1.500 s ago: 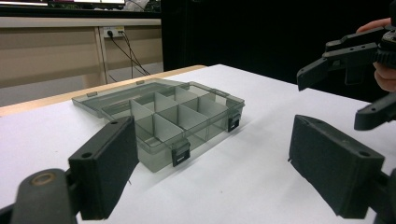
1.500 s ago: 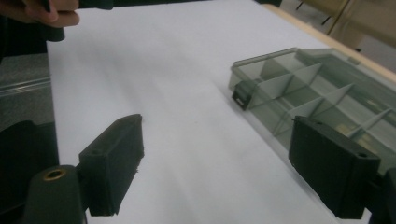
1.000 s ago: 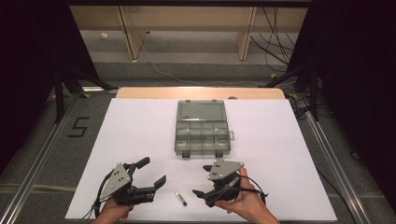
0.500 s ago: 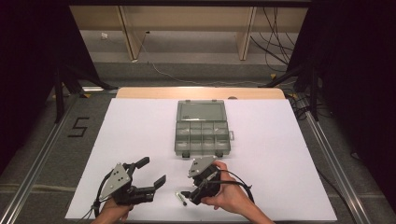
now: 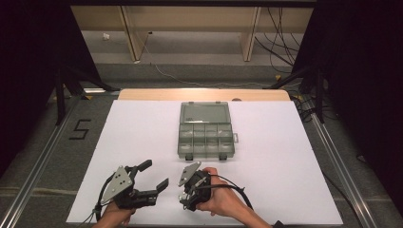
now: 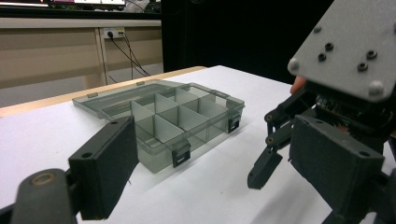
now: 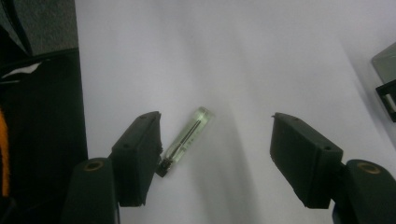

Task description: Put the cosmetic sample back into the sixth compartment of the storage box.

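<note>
Since a second ago the right gripper (image 5: pixel 186 199) has slid leftward along the near edge of the white table (image 5: pixel 294 161) and tipped down over the small clear tube (image 7: pixel 188 138), which lay between the two hands. Its jaws have just been closing, yet they are apart, with the tube lying on the table between them, just beside one pad and well clear of the other; nothing is pinched. That straddle looks like the set-up for a pick, though the tube sits off-centre, so one pad will likely nudge it before the other arrives.

To its left, the left gripper (image 5: pixel 154 183) has kept its place, jaws wide apart and empty, pointed level toward the box as if waiting its turn.

Farther back, at the table's middle, the grey compartment box (image 5: pixel 206 131) lies open with its lid folded away from the person, dividers exposed and cells seemingly empty, probably where the tube is headed.
</note>
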A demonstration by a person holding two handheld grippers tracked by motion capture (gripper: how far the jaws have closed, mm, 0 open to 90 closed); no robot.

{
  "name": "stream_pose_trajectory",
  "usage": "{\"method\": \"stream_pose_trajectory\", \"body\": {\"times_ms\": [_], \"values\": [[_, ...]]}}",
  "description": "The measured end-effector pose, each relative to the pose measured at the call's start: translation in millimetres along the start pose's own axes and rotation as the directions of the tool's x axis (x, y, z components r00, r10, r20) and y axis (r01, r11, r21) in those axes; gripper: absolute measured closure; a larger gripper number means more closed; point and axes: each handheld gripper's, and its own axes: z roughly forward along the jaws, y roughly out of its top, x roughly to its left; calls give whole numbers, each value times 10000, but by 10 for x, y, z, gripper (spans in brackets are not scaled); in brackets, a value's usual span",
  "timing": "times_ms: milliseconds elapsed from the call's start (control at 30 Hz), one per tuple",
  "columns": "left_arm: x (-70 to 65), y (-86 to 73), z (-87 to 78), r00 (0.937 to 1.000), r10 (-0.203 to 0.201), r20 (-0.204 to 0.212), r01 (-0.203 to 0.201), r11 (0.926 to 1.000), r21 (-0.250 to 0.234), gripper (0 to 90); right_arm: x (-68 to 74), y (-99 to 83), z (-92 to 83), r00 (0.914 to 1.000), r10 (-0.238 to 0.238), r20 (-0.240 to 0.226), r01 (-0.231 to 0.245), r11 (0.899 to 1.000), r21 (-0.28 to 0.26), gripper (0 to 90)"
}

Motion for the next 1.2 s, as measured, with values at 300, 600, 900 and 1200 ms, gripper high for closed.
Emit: {"method": "stream_pose_trajectory", "body": {"times_ms": [300,600,900,1200], "values": [[0,-1,2,10000,19,0,-19,10000,10,151,36,38,117,9991,-3,-416,30,9978,661,434],[0,0,0,10000,31,4,-31,10000,13,151,48,72,190,9983,-83,-584,146,9942,1070,539],[1,-2,1,10000,12,9,-12,10000,10,151,46,77,235,9979,-190,-613,276,9893,1432,691],[0,-4,3,10000,25,45,-25,10000,34,151,45,79,232,9964,-488,-698,586,9876,1459,809]]}}
